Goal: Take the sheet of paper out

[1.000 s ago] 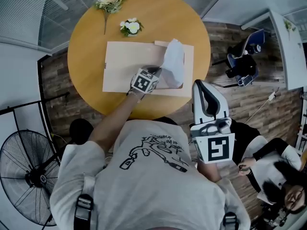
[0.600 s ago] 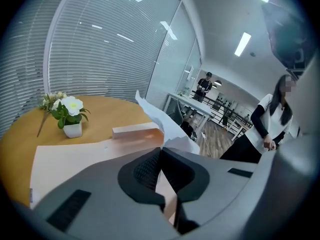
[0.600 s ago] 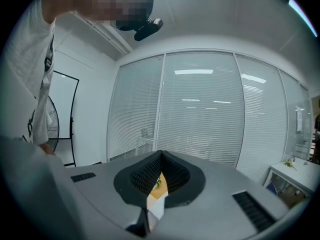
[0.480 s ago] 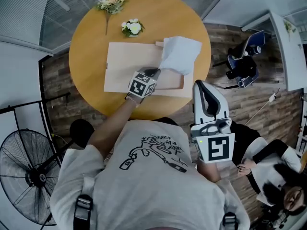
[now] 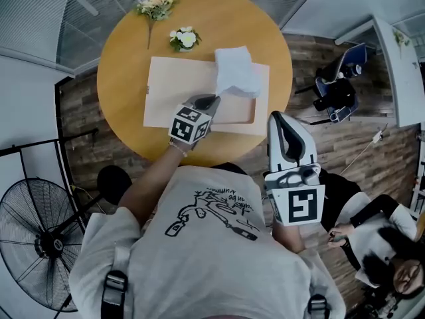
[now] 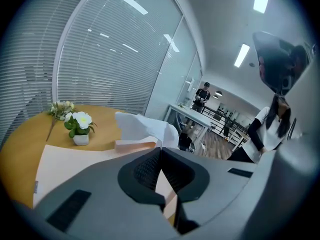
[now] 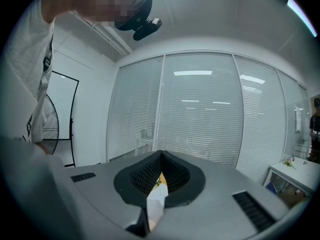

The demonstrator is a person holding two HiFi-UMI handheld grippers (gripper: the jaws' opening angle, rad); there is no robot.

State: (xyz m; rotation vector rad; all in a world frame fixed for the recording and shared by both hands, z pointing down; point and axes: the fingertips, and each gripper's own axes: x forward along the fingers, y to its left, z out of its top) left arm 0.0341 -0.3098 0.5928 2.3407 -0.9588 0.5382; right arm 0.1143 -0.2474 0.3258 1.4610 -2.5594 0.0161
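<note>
Now higher: sheet of paper (image 5: 234,72) in left tongs (image 5: 214,100).

One round table (image 5: 119,78). One beige envelope (image 5: 172,92). One white paper sheet (image 5: 234,72). Two flower items, far left: one potted bloom (image 5: 182,38), one loose sprig (image 5: 153,6). Two grippers: left gripper (image 5: 215,99), right gripper (image 5: 278,115). One standing fan (image 5: 46,244), near left.

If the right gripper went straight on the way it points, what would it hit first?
Likely nothing near: the right gripper aims over the round table at the window blinds, though depth is unclear.
</note>
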